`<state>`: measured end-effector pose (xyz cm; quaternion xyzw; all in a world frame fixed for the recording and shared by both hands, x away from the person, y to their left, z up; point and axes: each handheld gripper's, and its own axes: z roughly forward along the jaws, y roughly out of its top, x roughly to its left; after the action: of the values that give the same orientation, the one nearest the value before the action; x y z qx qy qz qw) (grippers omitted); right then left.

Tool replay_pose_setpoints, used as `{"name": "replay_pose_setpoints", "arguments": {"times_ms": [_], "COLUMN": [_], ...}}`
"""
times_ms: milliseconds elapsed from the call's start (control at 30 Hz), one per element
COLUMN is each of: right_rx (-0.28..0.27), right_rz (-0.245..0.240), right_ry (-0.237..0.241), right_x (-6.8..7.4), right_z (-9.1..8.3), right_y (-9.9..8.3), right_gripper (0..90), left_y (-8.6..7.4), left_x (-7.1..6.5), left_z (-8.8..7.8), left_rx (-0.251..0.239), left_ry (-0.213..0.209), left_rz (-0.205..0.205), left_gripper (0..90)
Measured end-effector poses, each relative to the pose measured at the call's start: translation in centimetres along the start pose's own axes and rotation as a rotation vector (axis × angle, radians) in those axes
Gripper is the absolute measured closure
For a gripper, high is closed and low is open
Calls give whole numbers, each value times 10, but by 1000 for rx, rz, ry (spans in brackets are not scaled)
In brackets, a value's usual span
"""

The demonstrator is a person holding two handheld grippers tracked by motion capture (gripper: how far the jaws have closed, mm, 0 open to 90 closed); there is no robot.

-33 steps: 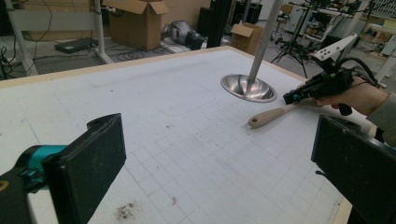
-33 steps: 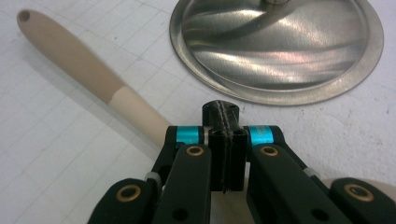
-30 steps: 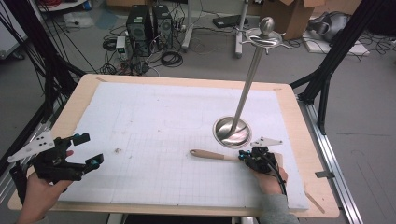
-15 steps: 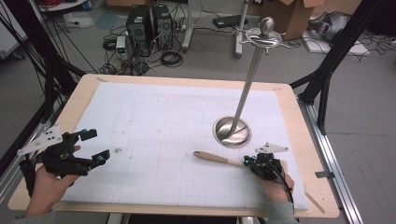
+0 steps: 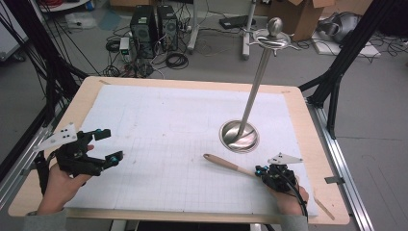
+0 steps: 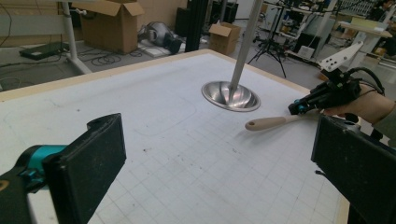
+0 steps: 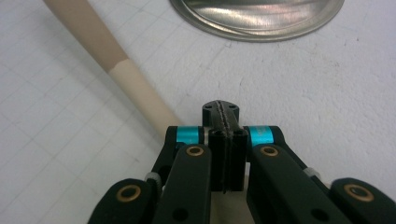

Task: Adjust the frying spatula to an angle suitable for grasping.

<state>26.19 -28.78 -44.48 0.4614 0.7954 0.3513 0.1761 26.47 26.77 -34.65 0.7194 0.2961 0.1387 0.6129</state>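
The right gripper (image 5: 274,174) has its jaws together on the end of a wooden spoon (image 5: 230,164) lying on the surface beside the stand (image 5: 239,136); judged light, rigid, best held mid-handle; left gripper (image 5: 98,149) jaws apart.

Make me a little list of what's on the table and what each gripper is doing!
table: white grid mat on a wooden top
stand: metal pole rising from a round shiny base
stick: wooden, lying flat near the base, not touching it
left gripper: open, holding nothing
right gripper: jaws shut, at the stick's near end; whether it grips the stick, I cannot tell
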Motion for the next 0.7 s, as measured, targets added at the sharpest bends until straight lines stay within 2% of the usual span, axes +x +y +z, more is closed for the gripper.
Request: {"name": "replay_pose_setpoints", "arguments": {"times_ms": [500,700], "right_rx": [16,31], "right_rz": [12,9], "right_ry": [4,2], "right_x": [3,4], "right_z": [-10,-10], "right_y": [-8,-4], "right_gripper": [900,900], "left_y": [2,2], "left_x": [0,-1], "left_z": [7,7], "left_rx": [0,1], "left_ry": [-16,-12], "left_rz": [4,5], "left_gripper": [35,36]}}
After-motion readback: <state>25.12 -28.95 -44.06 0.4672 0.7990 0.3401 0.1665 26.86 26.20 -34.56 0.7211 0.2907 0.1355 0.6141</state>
